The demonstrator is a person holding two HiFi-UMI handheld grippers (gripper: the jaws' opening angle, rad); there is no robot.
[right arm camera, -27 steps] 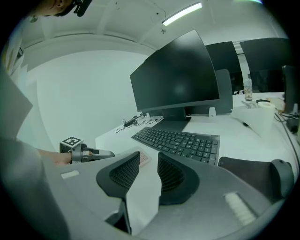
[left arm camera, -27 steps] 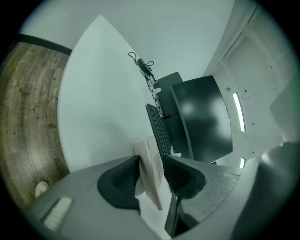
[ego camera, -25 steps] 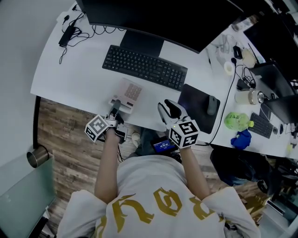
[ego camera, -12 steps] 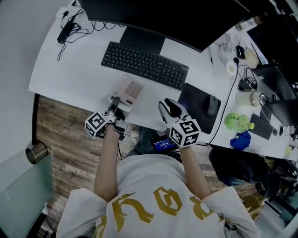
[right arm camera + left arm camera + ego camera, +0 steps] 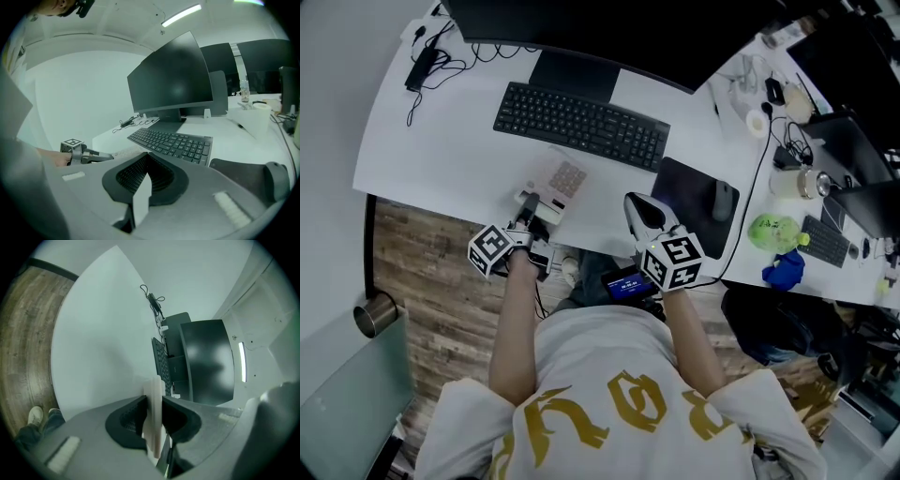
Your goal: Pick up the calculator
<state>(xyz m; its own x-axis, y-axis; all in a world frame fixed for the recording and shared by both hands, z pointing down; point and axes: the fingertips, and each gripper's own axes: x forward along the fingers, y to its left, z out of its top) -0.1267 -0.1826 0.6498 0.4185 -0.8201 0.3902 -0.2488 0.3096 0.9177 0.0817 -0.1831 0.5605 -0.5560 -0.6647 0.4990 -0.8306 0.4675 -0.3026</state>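
Little has shifted over the last second: the left gripper point(image 5: 532, 208) stays at the near end of the pale, flat, beige-keyed calculator point(image 5: 564, 178), which lies where it did on the white table point(image 5: 431, 141), just on the person's side of the black keyboard point(image 5: 581, 124) and close to the table's front edge. The left gripper view shows its dark ribbed fingers point(image 5: 125, 420) pinching the calculator's thin pale body, seen edge-on between them, so the grasp looks made and holding. Whether the calculator has left the table yet cannot be told from above; it sits in nearly the same spot against the keyboard, so any rise is slight at most. The right gripper point(image 5: 643, 212) also hangs much where it was, over the table's front edge just left of the dark mouse pad point(image 5: 694, 197), with its fingers pressed together and nothing between them. The task seems to be at the hinge between gripping and lifting: the remaining work is probably a straight raise by the left gripper.
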